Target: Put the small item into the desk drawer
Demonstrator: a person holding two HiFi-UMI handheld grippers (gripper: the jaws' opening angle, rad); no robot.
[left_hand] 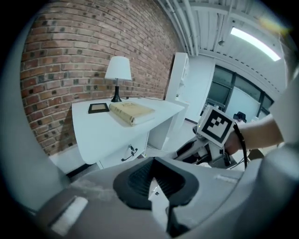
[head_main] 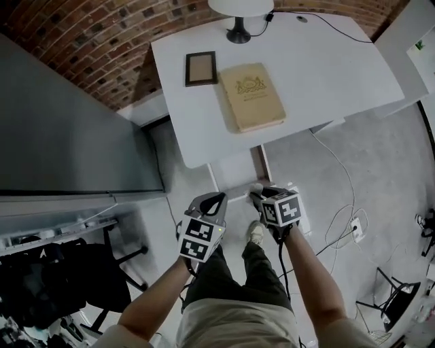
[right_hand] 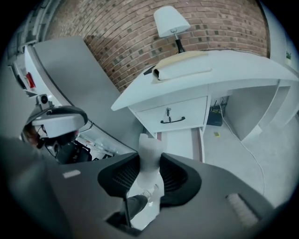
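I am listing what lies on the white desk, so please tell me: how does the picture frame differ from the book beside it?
The picture frame has a dark rim and is nearly square; the book is tan and oblong. The frame is clearly smaller than the book. The frame is thin, while the book is thick. Both lie flat on the desk, near the lamp.

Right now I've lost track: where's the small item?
Right gripper view: the small item is clamped in the right claw, facing the closed desk drawer.
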